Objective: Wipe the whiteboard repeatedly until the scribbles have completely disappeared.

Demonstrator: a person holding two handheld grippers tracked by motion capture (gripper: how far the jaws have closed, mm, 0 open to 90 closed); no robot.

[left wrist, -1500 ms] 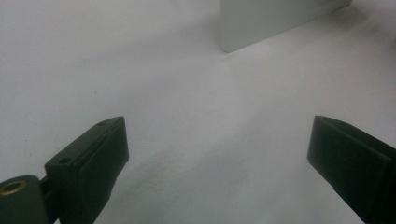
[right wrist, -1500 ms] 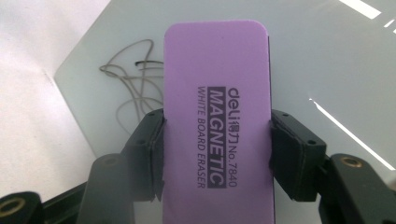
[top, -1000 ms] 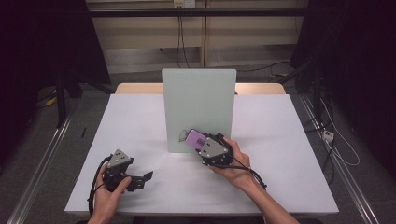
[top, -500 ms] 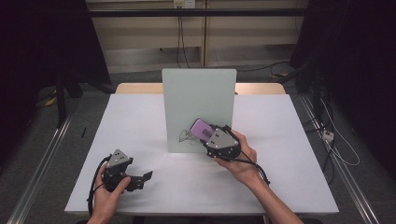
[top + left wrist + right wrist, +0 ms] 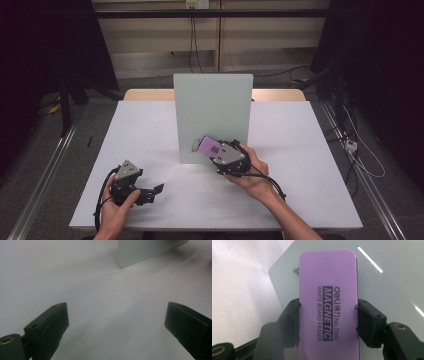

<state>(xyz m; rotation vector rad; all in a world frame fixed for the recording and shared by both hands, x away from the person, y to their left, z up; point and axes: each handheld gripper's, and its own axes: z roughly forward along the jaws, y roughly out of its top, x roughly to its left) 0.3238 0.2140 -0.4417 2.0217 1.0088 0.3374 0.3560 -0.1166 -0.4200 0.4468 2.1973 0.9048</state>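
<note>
Tilting at the board (image 5: 212,117), right gripper (image 5: 216,151) clamps eraser (image 5: 210,146).

White table (image 5: 150,125) (upright pale board (image 5: 212,110) on it)

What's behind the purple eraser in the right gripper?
Behind the purple eraser, clamped in the right gripper, stands the pale upright board; a small grey mark shows at the eraser's upper left. The board surface directly behind the eraser is covered.

Eraser (image 5: 328,302) lower end cut off — bottom edge.
</note>
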